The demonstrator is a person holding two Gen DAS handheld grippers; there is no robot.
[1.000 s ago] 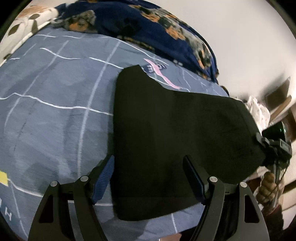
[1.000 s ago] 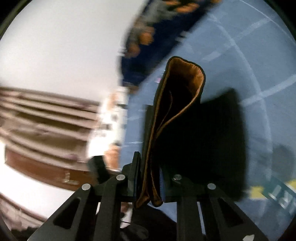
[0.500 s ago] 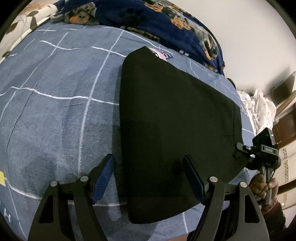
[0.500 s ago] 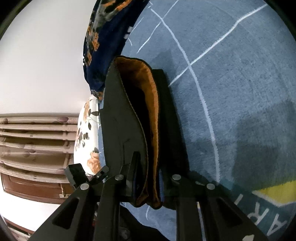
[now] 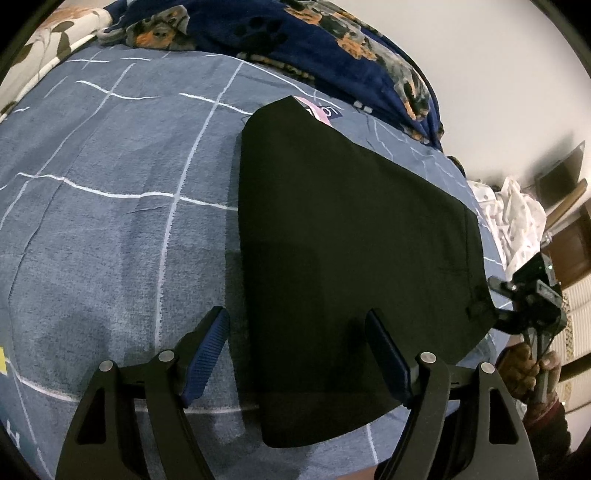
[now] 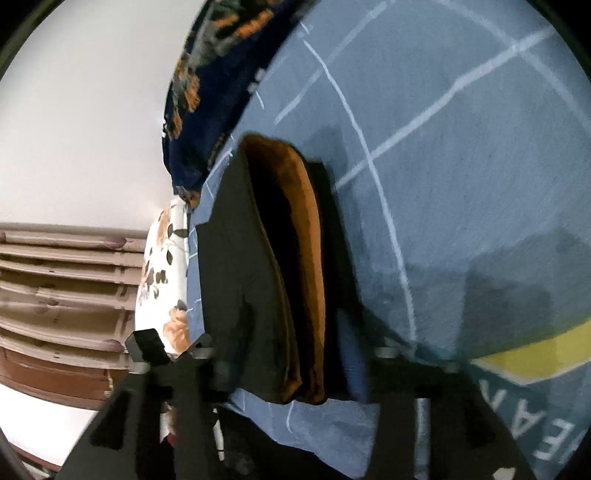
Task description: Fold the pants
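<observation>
The black pants [image 5: 343, 258] lie folded flat on the blue bed sheet [image 5: 110, 229]. My left gripper [image 5: 299, 354] is open and empty, hovering over the near end of the pants. In the right wrist view the waistband with its orange-brown lining [image 6: 303, 258] stands between the fingers of my right gripper [image 6: 295, 373], whose jaws have spread a little around the cloth; the view is blurred. My right gripper also shows in the left wrist view [image 5: 532, 299] at the pants' right edge.
A dark blue dog-print blanket [image 5: 295, 40] is piled at the bed's far end by the white wall. A floral pillow [image 5: 44, 33] lies at the far left. White cloth [image 5: 513, 214] and wooden furniture [image 6: 55, 314] stand beside the bed.
The right gripper lowered the raised waistband end onto the bed and its jaws have begun to spread. The left gripper stayed open over the near end.
</observation>
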